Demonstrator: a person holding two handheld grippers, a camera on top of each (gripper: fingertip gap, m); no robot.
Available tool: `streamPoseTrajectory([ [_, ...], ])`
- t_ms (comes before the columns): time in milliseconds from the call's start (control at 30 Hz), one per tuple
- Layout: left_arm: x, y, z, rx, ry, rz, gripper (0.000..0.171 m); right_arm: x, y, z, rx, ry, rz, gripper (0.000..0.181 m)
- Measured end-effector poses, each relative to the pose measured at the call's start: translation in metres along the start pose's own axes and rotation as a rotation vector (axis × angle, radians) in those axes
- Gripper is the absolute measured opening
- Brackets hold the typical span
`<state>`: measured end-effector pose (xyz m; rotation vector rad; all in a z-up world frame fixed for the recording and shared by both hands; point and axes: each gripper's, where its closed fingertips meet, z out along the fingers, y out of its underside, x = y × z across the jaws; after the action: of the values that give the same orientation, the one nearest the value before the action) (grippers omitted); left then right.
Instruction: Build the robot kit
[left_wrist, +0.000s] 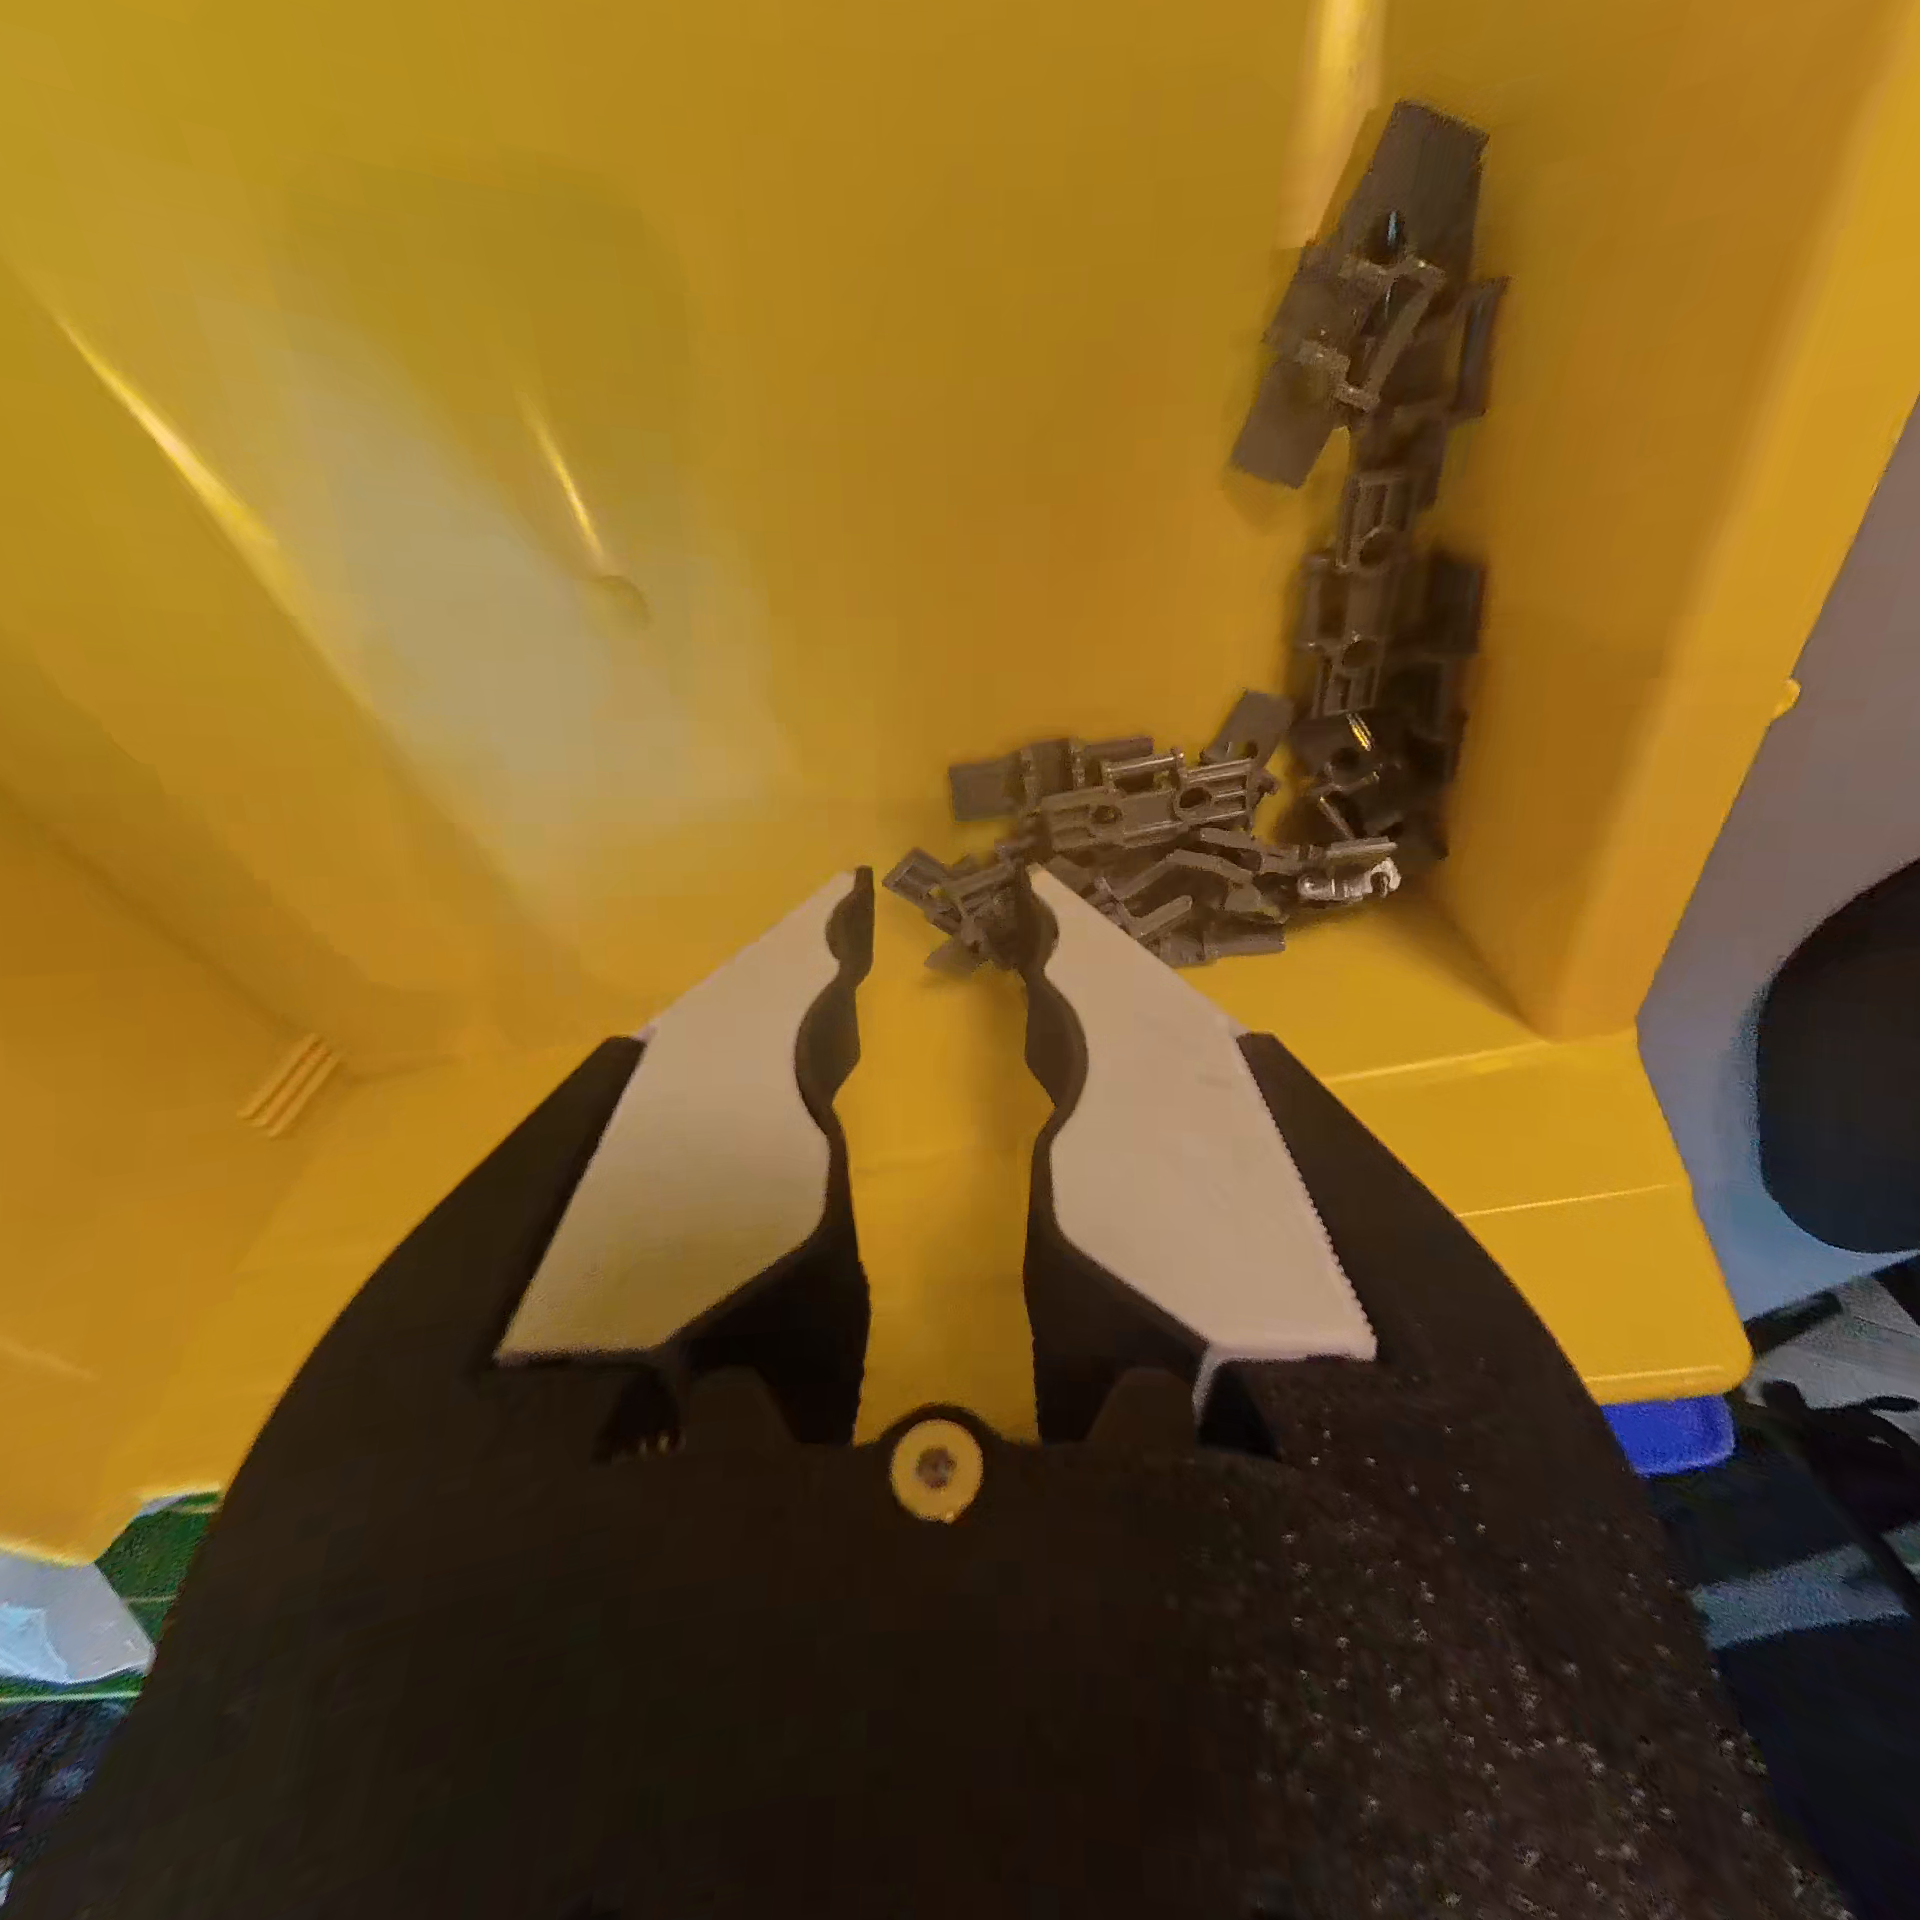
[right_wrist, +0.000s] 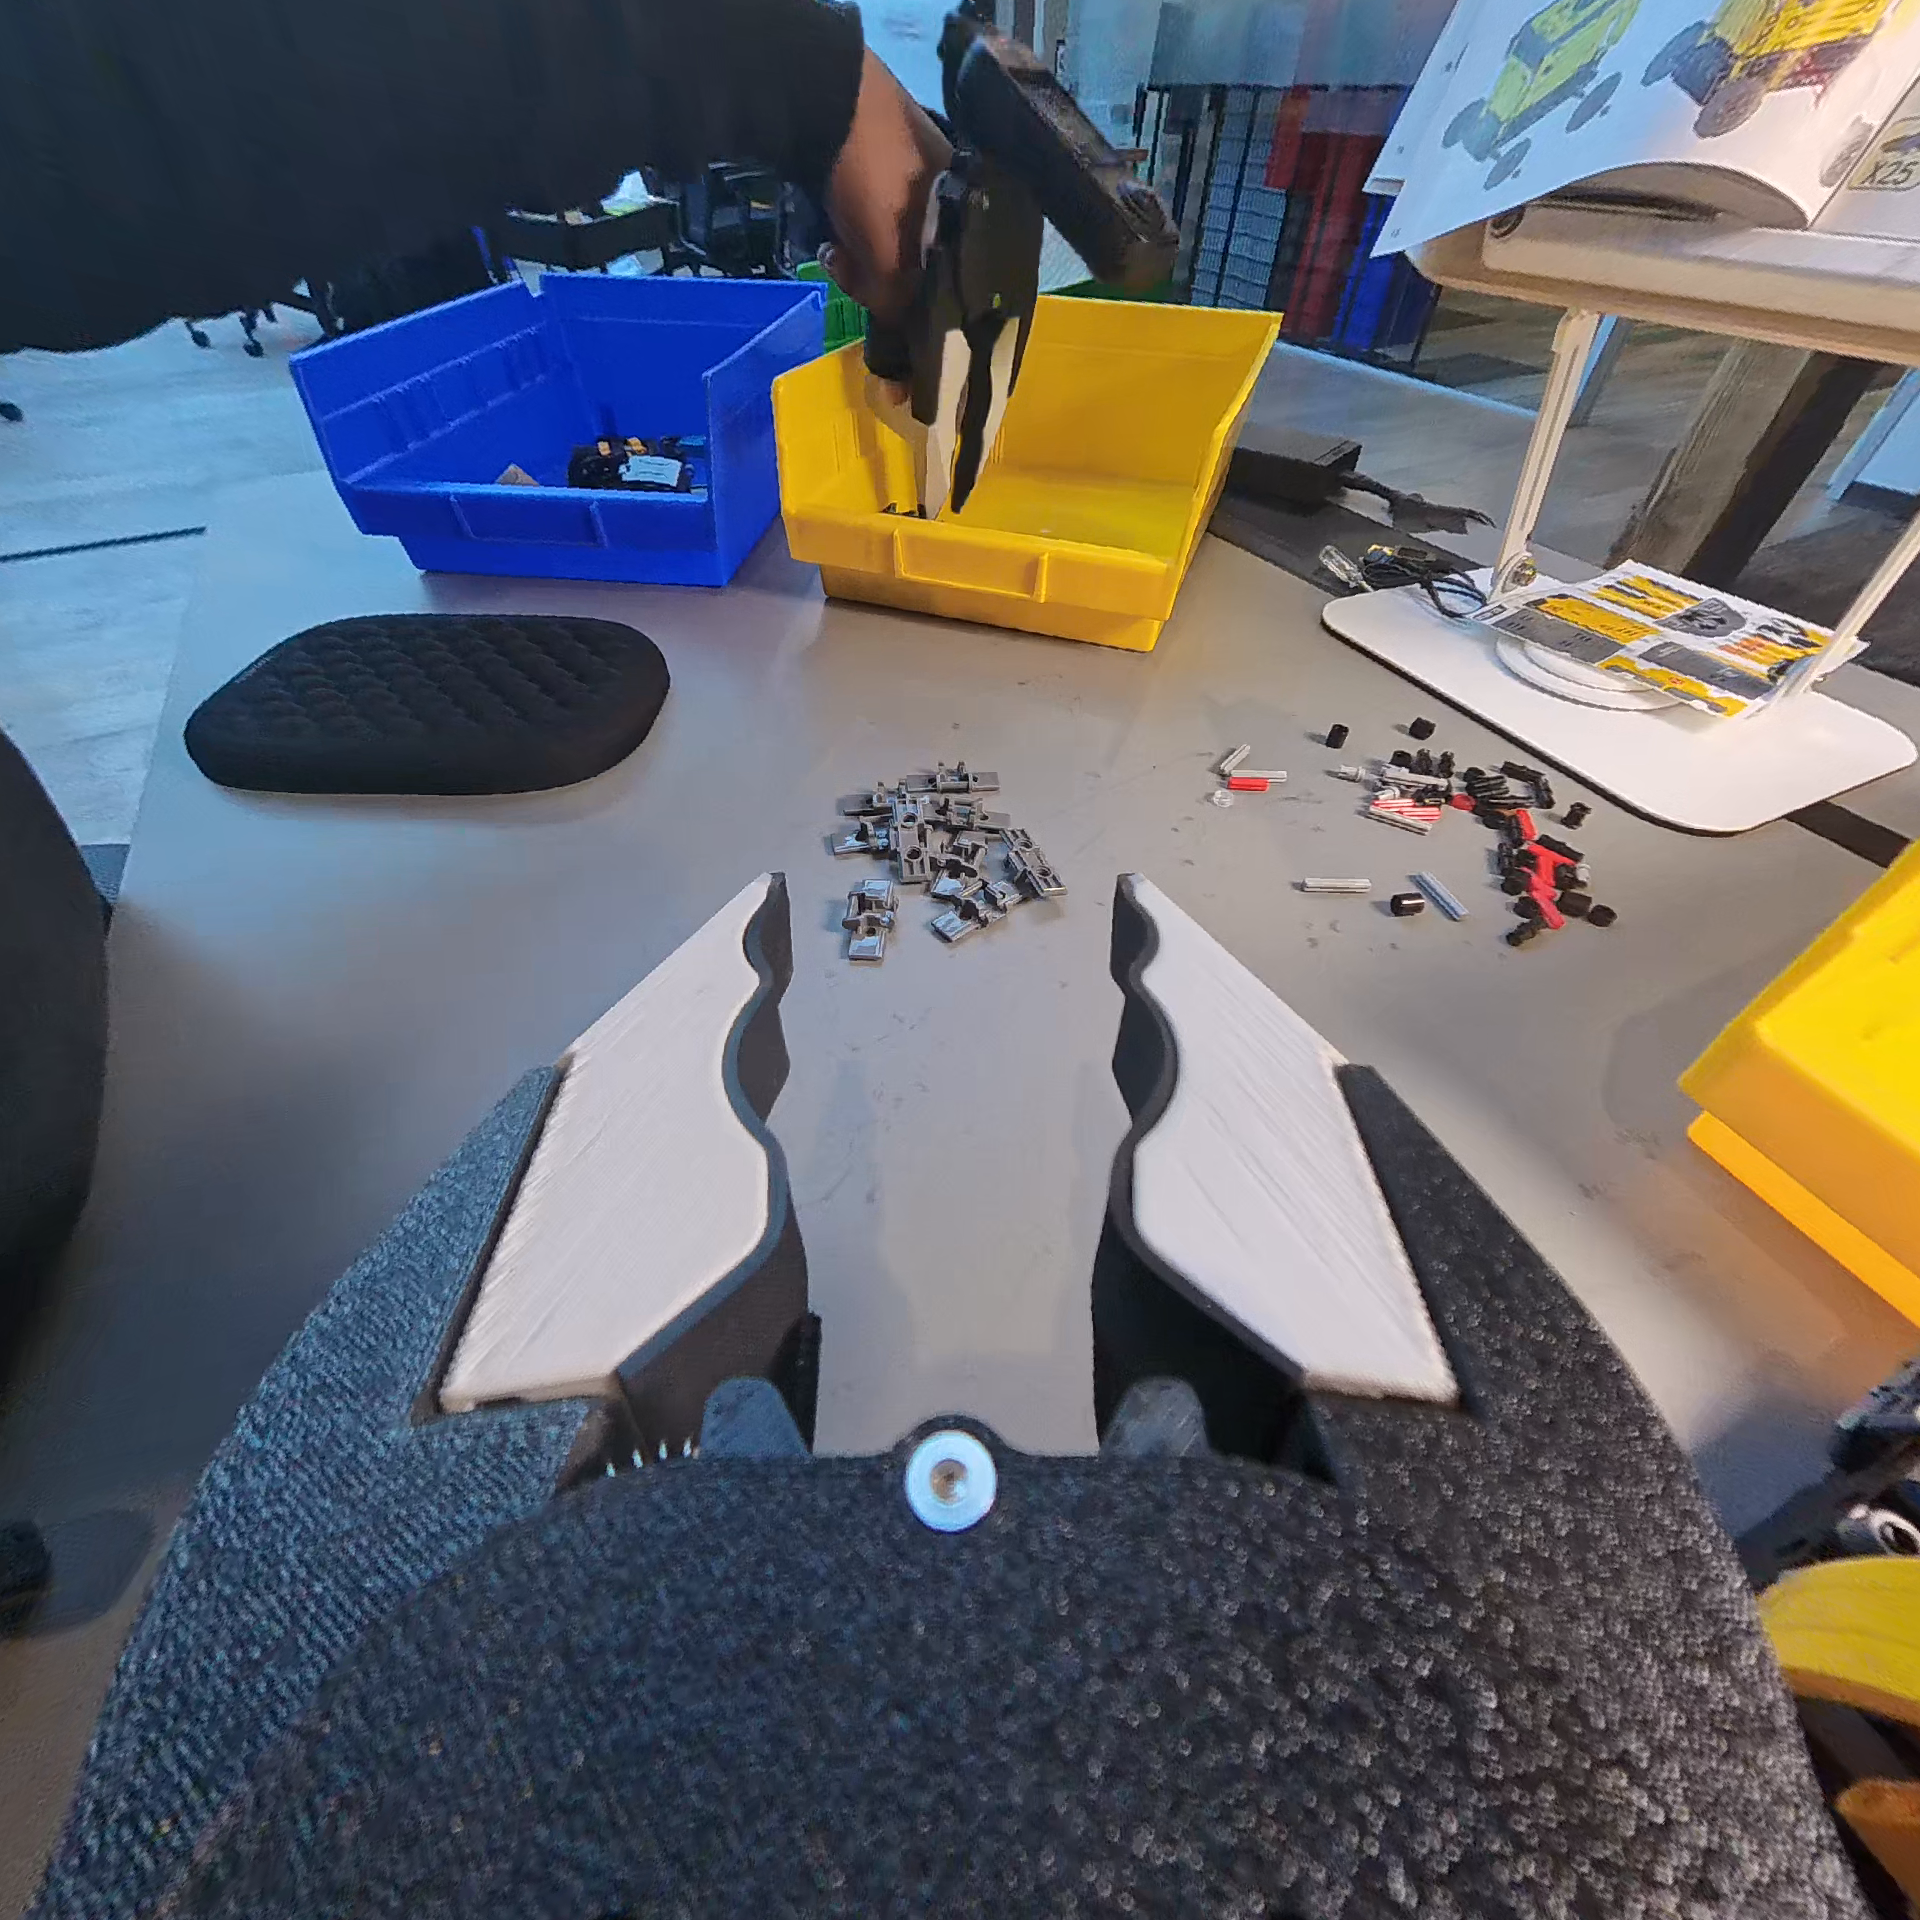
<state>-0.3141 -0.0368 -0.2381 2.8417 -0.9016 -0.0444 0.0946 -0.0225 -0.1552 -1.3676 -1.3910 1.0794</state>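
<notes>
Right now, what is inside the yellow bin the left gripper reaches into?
Grey plastic track links lie heaped in one corner of the yellow bin, by the open left gripper. The gripper body hides the nearest floor.

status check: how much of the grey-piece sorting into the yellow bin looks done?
Partly done, it seems. Done: a heap of grey track links already lies in a corner of the yellow bin. In hand: nothing gripped; the left claw is open inside the bin, tips at the heap's edge. Left: a pile of grey links sits on the table ahead of the open right claw.
</notes>
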Motion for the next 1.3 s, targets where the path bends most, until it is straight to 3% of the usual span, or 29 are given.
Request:
streamPoseTrajectory([
  [333,0.016,0.009,0.004,-0.079,0.185,-0.088,0.026,0.000,0.000,-0.001,0.005,-0.002,0.006,0.062],
  [567,0.011,0.011,0.002,-0.118,0.158,-0.041,0.006,0.002,-0.002,-0.002,0.013,0.002,0.012,0.062],
  [767,0.021,-0.016,-0.044,0.116,0.136,0.013,0.006,0.001,-0.001,-0.001,0.009,-0.003,0.008,0.062],
  [900,0.066,-0.054,-0.088,0.359,0.179,0.146,0.006,0.000,-0.001,-0.001,0.008,-0.006,0.010,0.062],
  [1000,0.113,-0.081,-0.101,0.472,0.223,0.276,0.006,0.000,-0.001,-0.001,0.007,-0.004,0.007,0.062],
  [1167,0.191,-0.127,-0.078,0.546,0.291,0.447,0.006,0.001,-0.001,-0.001,0.007,0.001,0.004,0.062],
  [1300,0.223,-0.151,-0.046,0.534,0.313,0.502,0.006,0.001,-0.001,-0.001,0.009,0.004,0.006,0.062],
])
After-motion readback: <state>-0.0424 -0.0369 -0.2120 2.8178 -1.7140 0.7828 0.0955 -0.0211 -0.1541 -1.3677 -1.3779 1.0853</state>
